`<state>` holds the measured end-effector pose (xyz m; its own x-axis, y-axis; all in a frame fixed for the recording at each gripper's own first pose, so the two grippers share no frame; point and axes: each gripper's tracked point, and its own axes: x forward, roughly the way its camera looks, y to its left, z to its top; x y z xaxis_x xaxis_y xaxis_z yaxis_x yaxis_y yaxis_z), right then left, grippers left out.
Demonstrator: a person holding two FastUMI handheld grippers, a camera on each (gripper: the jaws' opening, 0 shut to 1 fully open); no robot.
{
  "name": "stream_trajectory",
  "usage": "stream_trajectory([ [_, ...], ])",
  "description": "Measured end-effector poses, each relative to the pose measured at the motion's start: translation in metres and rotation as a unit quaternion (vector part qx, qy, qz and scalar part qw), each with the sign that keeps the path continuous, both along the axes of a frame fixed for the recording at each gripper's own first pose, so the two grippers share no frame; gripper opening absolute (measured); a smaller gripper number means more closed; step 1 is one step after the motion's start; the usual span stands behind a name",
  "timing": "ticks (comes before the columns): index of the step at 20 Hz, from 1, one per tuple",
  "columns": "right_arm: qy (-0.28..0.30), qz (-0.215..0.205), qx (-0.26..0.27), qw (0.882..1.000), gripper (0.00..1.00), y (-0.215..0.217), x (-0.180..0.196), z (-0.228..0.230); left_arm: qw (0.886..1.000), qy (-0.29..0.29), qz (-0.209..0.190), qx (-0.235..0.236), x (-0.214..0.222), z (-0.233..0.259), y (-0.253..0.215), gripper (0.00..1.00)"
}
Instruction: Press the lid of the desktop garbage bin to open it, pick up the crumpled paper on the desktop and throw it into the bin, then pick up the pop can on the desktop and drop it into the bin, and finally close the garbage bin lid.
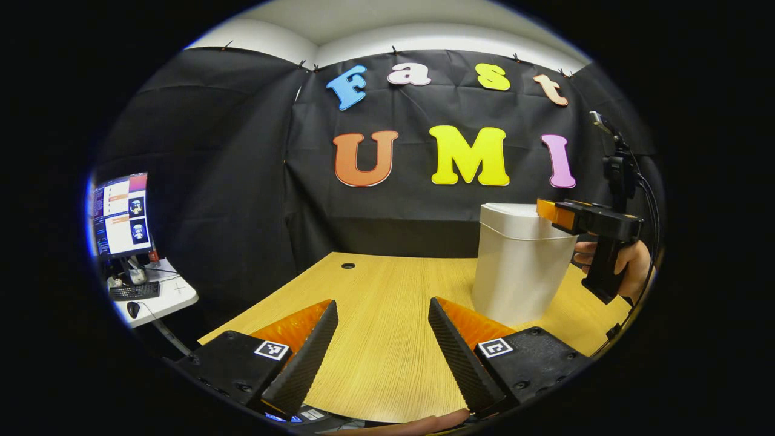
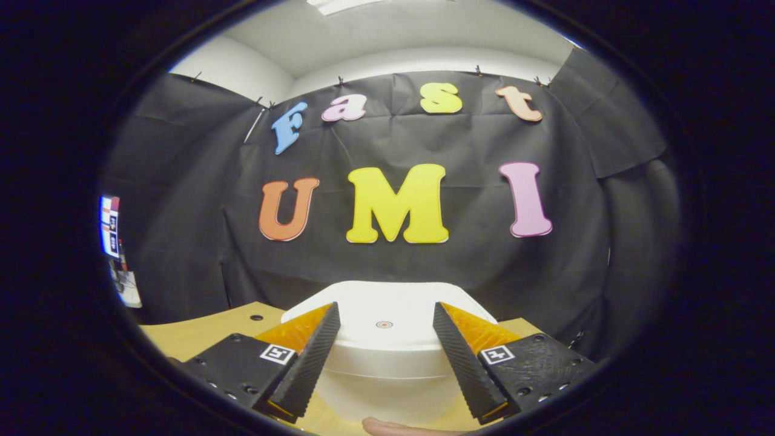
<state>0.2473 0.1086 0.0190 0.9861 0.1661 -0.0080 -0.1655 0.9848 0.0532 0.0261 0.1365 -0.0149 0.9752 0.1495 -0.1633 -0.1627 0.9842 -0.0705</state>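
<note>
Hovering just above the closed lid [image 2: 387, 318] of the bin [image 1: 521, 266] with the right hand-held gripper [image 2: 385, 348], wide open, empty. Best to press straight down near the centre mark. Standing upright on the counter [image 1: 387, 339], long axis vertical. Left hand-held gripper [image 1: 382, 345] likewise open, empty.

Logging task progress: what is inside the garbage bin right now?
Cannot tell. The white garbage bin has its lid down, so the inside is covered. The right tool is level with the lid's edge, open; the left tool is open over the desk.
</note>
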Motion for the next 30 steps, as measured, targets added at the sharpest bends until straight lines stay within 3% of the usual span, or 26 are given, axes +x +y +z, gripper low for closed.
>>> stream_trajectory([
  [3,0.013,0.014,0.022,1.000,0.94,-0.003,-0.001,0.008,1.000,0.001,0.002,0.000,0.001,-0.001,0.001,0.97],
  [6,0.000,-0.001,0.028,1.000,0.94,-0.016,-0.008,0.027,1.000,0.002,0.001,-0.001,0.001,-0.001,0.000,0.97],
  [12,-0.052,-0.033,-0.019,0.998,0.94,-0.047,-0.067,0.049,1.000,-0.011,-0.003,0.005,-0.002,0.007,-0.003,0.97],
  [15,-0.061,-0.036,-0.049,0.996,0.94,-0.060,-0.115,0.033,1.000,-0.022,-0.007,0.015,-0.004,0.014,-0.005,0.97],
  [21,-0.051,-0.035,-0.003,0.998,0.95,-0.083,-0.201,0.006,0.999,-0.045,-0.005,0.031,-0.015,0.028,-0.010,0.97],
  [24,-0.024,-0.032,0.015,0.999,0.95,-0.091,-0.224,-0.015,0.997,-0.066,-0.006,0.031,-0.021,0.040,-0.017,0.97],
  [30,0.003,-0.045,-0.006,0.999,0.97,-0.111,-0.236,-0.046,0.996,-0.086,-0.026,0.026,-0.024,0.049,-0.035,0.97],
])
